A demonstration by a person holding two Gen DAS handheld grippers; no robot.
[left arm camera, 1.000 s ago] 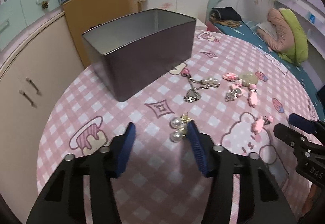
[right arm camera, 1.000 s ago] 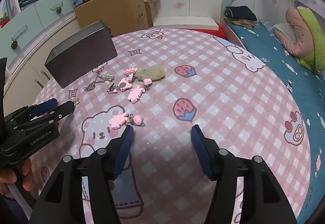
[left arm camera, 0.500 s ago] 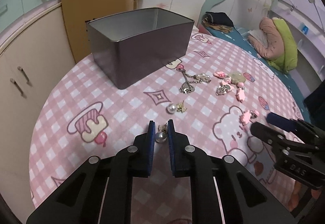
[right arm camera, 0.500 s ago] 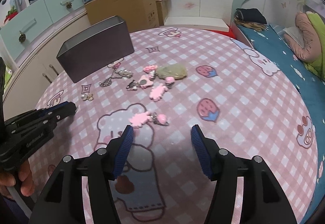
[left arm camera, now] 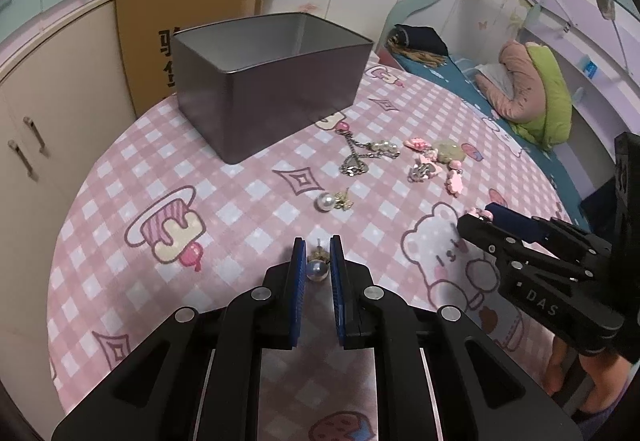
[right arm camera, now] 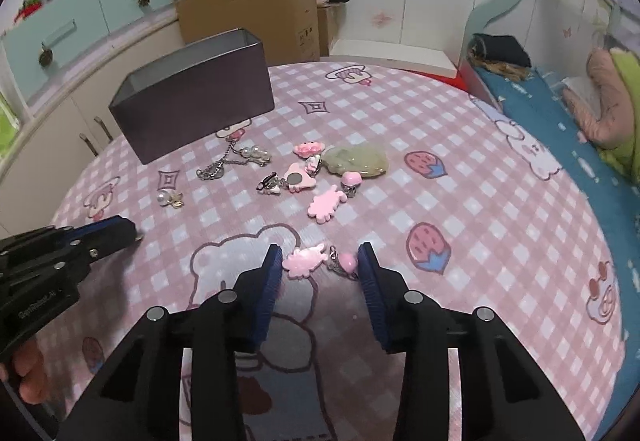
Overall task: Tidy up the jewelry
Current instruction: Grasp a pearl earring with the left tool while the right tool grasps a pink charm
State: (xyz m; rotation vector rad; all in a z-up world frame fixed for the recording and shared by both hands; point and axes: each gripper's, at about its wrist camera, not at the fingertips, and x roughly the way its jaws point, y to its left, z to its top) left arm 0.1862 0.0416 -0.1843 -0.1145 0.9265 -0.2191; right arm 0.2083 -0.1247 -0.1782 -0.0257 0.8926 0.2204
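my left gripper (left arm camera: 316, 261) is matte black plastic with ribbed blue pads (left arm camera: 298, 281) and round silver screws on the linkage. my right gripper (right arm camera: 318, 273) is built the same; seen from the left wrist at 3 o'clock, its side carries white letters "das". a bare-skinned hand (right arm camera: 30, 381) shows at 8 o'clock in the right wrist view.

The left tongs (left arm camera: 317, 259) pinch 1 pearl earring (left arm camera: 317, 270) above the pink checked desk (left arm camera: 248, 201); another pearl earring (left arm camera: 332, 201) lies near a grey tin box (left arm camera: 276, 97).
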